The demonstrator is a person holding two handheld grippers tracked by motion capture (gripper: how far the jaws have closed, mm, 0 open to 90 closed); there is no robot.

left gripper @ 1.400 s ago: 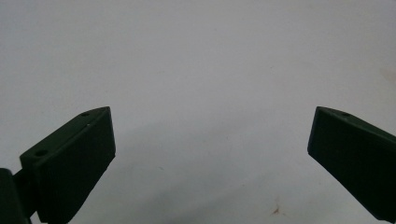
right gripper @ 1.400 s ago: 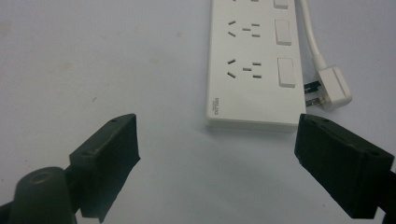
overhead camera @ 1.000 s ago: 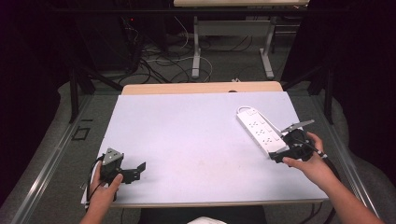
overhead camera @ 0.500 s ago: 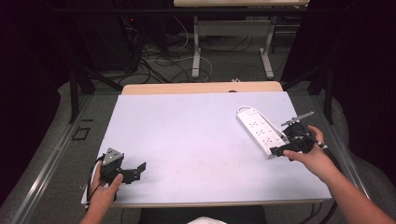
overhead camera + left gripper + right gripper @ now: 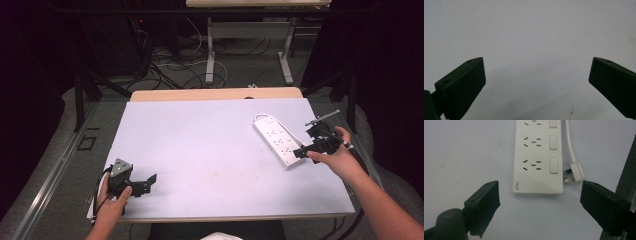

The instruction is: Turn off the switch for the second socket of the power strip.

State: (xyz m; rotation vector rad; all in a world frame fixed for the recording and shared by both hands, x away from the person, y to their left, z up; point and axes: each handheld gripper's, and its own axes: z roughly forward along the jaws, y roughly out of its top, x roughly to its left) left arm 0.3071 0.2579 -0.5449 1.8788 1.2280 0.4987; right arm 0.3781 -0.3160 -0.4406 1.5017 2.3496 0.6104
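right tongs (image 5: 539,202) released, just short of power strip (image 5: 537,157) end | plug (image 5: 574,171) lay beside it — best straddled squarely | left tongs (image 5: 536,85) released over bare table (image 5: 200,135)

Bench (image 5: 210,145) with pale top (faintly stained in places) carrying a white power strip (image 5: 278,140) near its right edge, its plug (image 5: 575,173) lying just beside it.
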